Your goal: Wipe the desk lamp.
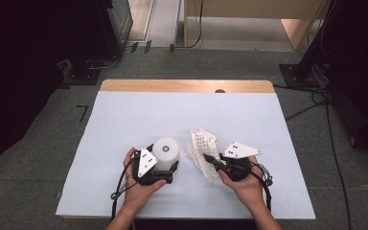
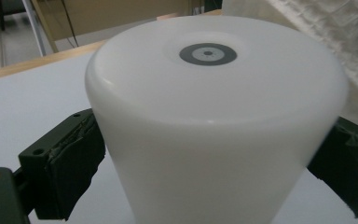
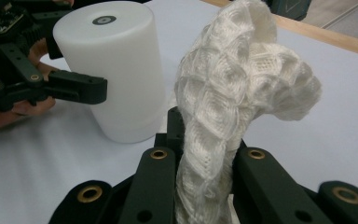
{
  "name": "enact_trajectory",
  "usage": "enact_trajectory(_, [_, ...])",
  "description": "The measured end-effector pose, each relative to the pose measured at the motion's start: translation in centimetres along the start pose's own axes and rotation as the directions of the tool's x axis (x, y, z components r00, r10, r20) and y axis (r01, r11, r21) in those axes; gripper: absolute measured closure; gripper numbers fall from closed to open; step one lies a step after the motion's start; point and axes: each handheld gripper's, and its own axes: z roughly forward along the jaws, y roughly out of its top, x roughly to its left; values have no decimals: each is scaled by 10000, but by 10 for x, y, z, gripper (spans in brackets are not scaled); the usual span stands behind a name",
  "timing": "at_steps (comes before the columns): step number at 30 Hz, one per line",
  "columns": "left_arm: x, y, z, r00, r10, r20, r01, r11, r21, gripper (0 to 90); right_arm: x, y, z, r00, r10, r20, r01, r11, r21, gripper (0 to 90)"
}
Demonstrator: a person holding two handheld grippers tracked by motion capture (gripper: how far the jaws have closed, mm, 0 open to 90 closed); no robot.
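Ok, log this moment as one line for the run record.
left claw: shut on white cylinder | right claw: shut on white knitted cloth | cylinder upright on table | cloth bunched, lifted beside cylinder

Smooth, faintly glossy white plastic cylinder point(image 2: 214, 121); beside it, a rough open-knit white cloth point(image 3: 233, 93) on the matt table sheet point(image 1: 139, 115).

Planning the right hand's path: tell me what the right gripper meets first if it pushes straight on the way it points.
Likely the white cup. The right gripper, shut on the cloth, points leftward toward the cup held by the left gripper; the cloth would touch first. Depth is uncertain.
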Motion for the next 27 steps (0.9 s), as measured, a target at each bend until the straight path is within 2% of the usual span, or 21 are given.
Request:
enact_trajectory(2, [-5, -3, 0, 9984, -351, -435, 354, 9994, 66, 17, 2, 2, 2, 10000, -52, -59, 52, 10000, -38, 811])
enact_trajectory(4, [-12, -5, 0, 9920, -737, -1024, 751, 9971, 103, 13, 3, 3, 4, 9999, -110, -73, 110, 9999, -97, 810])
enact_trajectory(5, [-15, -6, 2, 9868, -1002, -1269, 1035, 9944, 194, 13, 4, 4, 5, 9999, -107, -104, 106, 9999, -100, 810])
enact_trajectory(6, [-19, -7, 3, 9842, -1064, -1415, 1112, 9935, 264, 15, 4, 4, 6, 9999, -110, -89, 109, 9999, -100, 810])
enact_trajectory(8, [-22, -7, 7, 9832, -982, -1539, 1048, 9939, 354, 35, 5, 4, 7, 9999, -108, -108, 107, 9999, -117, 809])
enact_trajectory(10, [-18, -7, 9, 9840, -1127, -1378, 1177, 9926, 284, 67, 5, 3, 8, 9999, -92, -87, 91, 9999, -115, 809])
enact_trajectory(13, [-12, -5, 9, 9866, -1021, -1275, 1072, 9937, 338, 79, 6, 3, 7, 9999, -78, -75, 77, 9999, -153, 810])
enact_trajectory(15, [-3, -4, 9, 9899, -1240, -683, 1264, 9915, 321, 81, 6, 4, 6, 9999, -115, -48, 114, 9996, -239, 809])
enact_trajectory(16, [2, -3, 9, 9897, -1424, -127, 1427, 9894, 253, 81, 7, 4, 6, 10000, -92, -33, 91, 9995, -292, 809])
enact_trajectory(17, [9, -1, 7, 9837, -1657, 699, 1656, 9862, 63, 81, 7, 4, 4, 9999, -32, -107, 28, 9993, -367, 809])
enact_trajectory(18, [12, 1, 7, 9761, -1830, 1174, 1844, 9829, -9, 81, 7, 5, 2, 9998, -9, -178, 0, 9987, -509, 810])
enact_trajectory(19, [17, 3, 7, 9620, -2005, 1854, 2048, 9788, -38, 81, 8, 6, 1, 9998, -30, -184, 18, 9981, -617, 809])
enact_trajectory(20, [21, 5, 6, 9438, -2163, 2499, 2240, 9746, -25, 81, 10, 8, -2, 9997, -69, -231, 52, 9973, -731, 809])
enact_trajectory(21, [23, 7, 6, 9260, -2234, 3044, 2349, 9720, -12, 81, 11, 10, -4, 9995, -158, -269, 134, 9961, -873, 809])
enact_trajectory(22, [24, 10, 6, 9110, -2183, 3499, 2329, 9725, 2, 81, 14, 11, -6, 9993, -272, -272, 243, 9946, -1013, 809])
enact_trajectory(23, [23, 11, 5, 9027, -2038, 3788, 2206, 9754, -11, 81, 16, 13, -8, 9990, -358, -284, 323, 9930, -1139, 809])
enact_trajectory(24, [22, 13, 5, 8973, -1880, 3993, 2068, 9784, -43, 81, 19, 15, -10, 9986, -459, -255, 422, 9907, -1293, 810])
enact_trajectory(26, [20, 15, 6, 8835, -1795, 4327, 1950, 9808, 86, 81, 25, 18, -14, 9974, -661, -296, 606, 9854, -1591, 809])
enact_trajectory(27, [18, 16, 7, 8702, -1850, 4566, 1991, 9798, 177, 81, 27, 19, -15, 9967, -741, -323, 676, 9834, -1685, 809])
